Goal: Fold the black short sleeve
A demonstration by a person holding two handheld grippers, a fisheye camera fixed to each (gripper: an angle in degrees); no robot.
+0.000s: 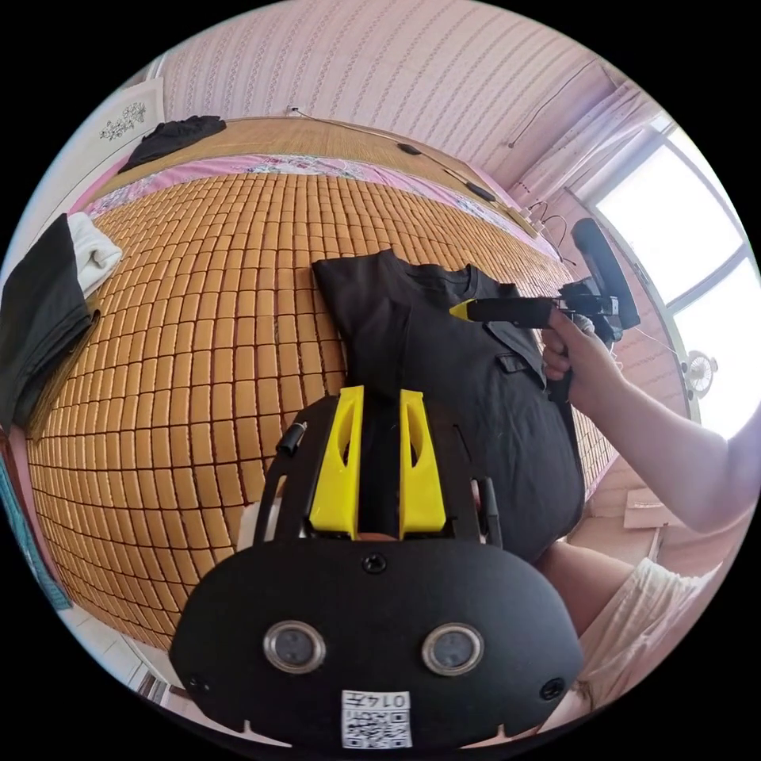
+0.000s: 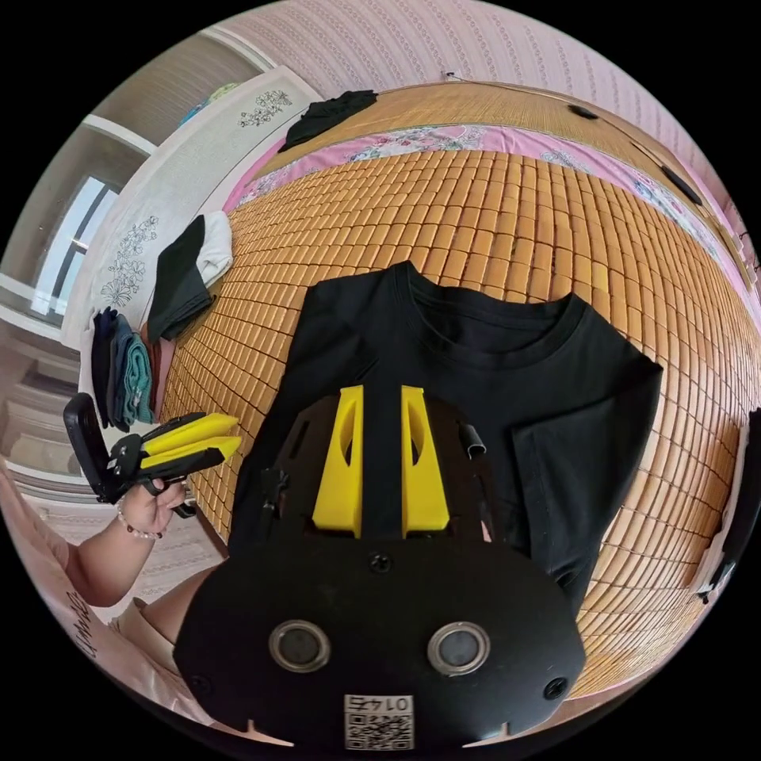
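Both tongs, left (image 1: pixel 379 396) & right (image 2: pixel 380 396), slightly agape & holding nothing over black tee (image 2: pixel 476 372): pinch hem corners nearest collar-opposite edge, fold evenly toward collar.

Bright daylight enters from the window (image 1: pixel 697 261), which is overexposed to white. Both views are sharp, and the fisheye bends the edges strongly.

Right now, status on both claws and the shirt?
Left claw off the mat's edge, holding nothing. Right claw above black shirt, jaws near shut, empty. Shirt flat on mat, sleeves folded in. Nothing in the way.
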